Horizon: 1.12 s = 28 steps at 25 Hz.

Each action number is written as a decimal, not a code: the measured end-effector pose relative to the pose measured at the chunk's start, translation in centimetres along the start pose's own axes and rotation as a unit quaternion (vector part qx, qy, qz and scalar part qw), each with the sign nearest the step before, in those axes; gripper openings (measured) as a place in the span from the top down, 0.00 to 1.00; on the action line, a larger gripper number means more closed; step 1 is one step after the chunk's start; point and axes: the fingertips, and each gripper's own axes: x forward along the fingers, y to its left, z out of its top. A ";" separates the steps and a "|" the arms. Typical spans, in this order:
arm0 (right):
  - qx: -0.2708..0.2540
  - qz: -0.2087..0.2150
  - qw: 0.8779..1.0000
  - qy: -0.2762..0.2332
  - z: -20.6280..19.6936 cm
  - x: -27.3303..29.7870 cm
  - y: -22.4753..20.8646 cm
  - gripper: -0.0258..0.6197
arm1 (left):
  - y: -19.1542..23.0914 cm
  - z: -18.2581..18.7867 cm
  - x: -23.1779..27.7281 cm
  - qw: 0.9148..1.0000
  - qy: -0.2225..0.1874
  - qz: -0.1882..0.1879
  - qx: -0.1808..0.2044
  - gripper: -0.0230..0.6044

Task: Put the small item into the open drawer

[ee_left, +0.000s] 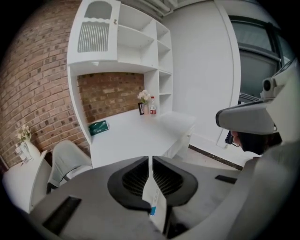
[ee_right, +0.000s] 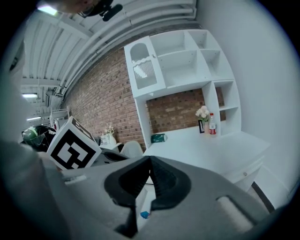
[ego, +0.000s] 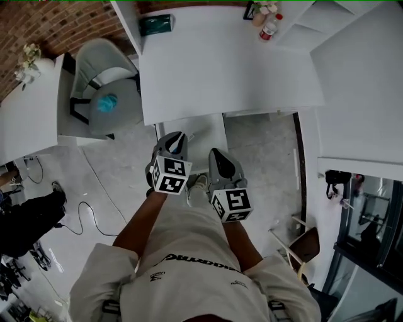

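Holding, left gripper (ee_left: 150, 161): nothing; black jaws almost together, just a thin slit left.
Holding, right gripper (ee_right: 150, 160): nothing either; jaw tips touching, with a small gap lower down.
Small blue item (ee_right: 144, 214): seen through that gap, well below the jaws, lying on something white. Seems to be inside the open drawer already. Shows in the left slit too, as a blue speck (ee_left: 151, 212).
How it may handle: tiny, so likely very light. Too small to tell if hard or soft. May slip or roll out of a pinch.
Where to grab: across the middle, from above, with just the jaw tips.
Open white drawer (ego: 204, 133): pulled out from under the desk, right ahead of both grippers in the head view. Could bump the jaws with its low walls.
Flat white desk (ego: 220, 69): hangs over the back of the drawer. Best to stay near the front.
On the desk: green box (ego: 155, 24), clear bottle with red on it (ego: 269, 27), little flowers (ego: 263, 9). All at the back, not in the way.
Round grey chair (ego: 104, 94): well to the left, with a teal thing (ego: 107, 102) on the seat.
Black cable (ego: 88, 217): on the grey floor at the left, away from the drawer.
Side by side: left gripper and right gripper just beside each other. Could knock together.
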 end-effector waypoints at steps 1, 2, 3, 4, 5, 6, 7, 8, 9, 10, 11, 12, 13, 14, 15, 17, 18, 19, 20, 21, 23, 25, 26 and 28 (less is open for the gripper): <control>-0.004 0.001 1.000 -0.009 0.7 -0.2 0.5 0.96 | 0.2 0.5 -0.8 1.000 -0.010 0.004 0.000 0.93; -0.009 0.001 1.000 -0.018 1.4 -0.4 0.9 0.96 | 0.3 1.1 -1.6 1.000 -0.020 0.009 -0.001 0.95; -0.012 0.000 1.000 -0.027 2.1 -0.7 1.2 0.96 | 0.4 1.6 -2.5 1.000 -0.028 0.012 -0.002 0.96; -0.014 -0.001 0.999 -0.034 2.8 -1.0 1.4 0.96 | 0.4 2.1 -3.3 0.999 -0.036 0.014 -0.004 0.96; -0.014 -0.003 0.999 -0.041 3.5 -1.3 1.5 0.96 | 0.3 2.6 -4.1 0.999 -0.043 0.015 -0.005 0.97; -0.014 -0.004 0.999 -0.046 4.1 -1.5 1.5 0.96 | 0.2 3.2 -4.9 0.999 -0.051 0.015 -0.006 0.97; -0.014 -0.005 0.999 -0.052 4.8 -1.7 1.6 0.96 | 0.1 3.7 -5.6 0.998 -0.058 0.015 -0.008 0.97; -0.014 -0.004 0.998 -0.057 5.4 -1.9 1.7 0.96 | 0.0 4.2 -6.3 0.998 -0.064 0.016 -0.010 0.97; -0.015 -0.002 0.998 -0.064 6.1 -2.1 1.8 0.96 | -0.1 4.6 -6.9 0.997 -0.070 0.015 -0.013 0.97; -0.016 0.000 0.997 -0.071 6.8 -2.3 1.8 0.96 | -0.2 5.1 -7.5 0.997 -0.076 0.014 -0.015 0.97; -0.018 0.001 0.997 -0.079 7.5 -2.6 1.9 0.96 | -0.2 5.6 -8.0 0.996 -0.083 0.012 -0.015 0.97; -0.021 0.001 0.996 -0.086 8.1 -2.9 2.0 0.96 | -0.3 6.1 -8.5 0.996 -0.090 0.012 -0.014 0.97; -0.024 0.002 0.995 -0.092 8.6 -3.1 2.2 0.96 | -0.3 6.5 -9.0 0.995 -0.097 0.012 -0.012 0.97; -0.027 0.004 0.995 -0.096 9.0 -3.3 2.4 0.96 | -0.2 6.8 -9.5 0.994 -0.104 0.013 -0.011 0.97; -0.029 0.006 0.995 -0.097 9.2 -3.5 2.7 0.96 | -0.2 7.1 -10.0 0.994 -0.111 0.014 -0.010 0.97; -0.034 0.008 0.995 -0.098 9.4 -3.8 3.1 0.96 | -0.3 7.6 -10.9 0.992 -0.123 0.016 -0.009 0.97; -0.037 0.009 0.994 -0.099 9.6 -3.9 3.2 0.96 | -0.3 7.8 -11.3 0.991 -0.129 0.017 -0.009 0.97; -0.038 0.010 0.994 -0.100 9.8 -3.9 3.3 0.96 | -0.3 8.1 -11.6 0.991 -0.134 0.018 -0.009 0.97; -0.039 0.010 0.994 -0.101 10.0 -4.0 3.3 0.96 | -0.3 8.3 -11.8 0.990 -0.140 0.020 -0.010 0.97; -0.041 0.009 0.994 -0.102 10.2 -4.0 3.3 0.96 | -0.3 8.5 -12.1 0.989 -0.145 0.021 -0.010 0.97; -0.047 0.007 0.993 -0.104 10.5 -4.2 3.3 0.96 | -0.4 8.9 -12.7 0.987 -0.156 0.024 -0.011 0.97; -0.051 0.007 0.993 -0.108 11.0 -4.4 3.5 0.96 | -0.4 9.5 -13.4 0.985 -0.169 0.027 -0.011 0.97; -0.052 0.008 0.993 -0.110 11.3 -4.4 3.6 0.96 | -0.3 9.8 -13.7 0.984 -0.176 0.029 -0.011 0.97; -0.054 0.011 0.992 -0.114 11.6 -4.5 4.0 0.96 | -0.3 10.5 -14.2 0.981 -0.189 0.030 -0.013 0.97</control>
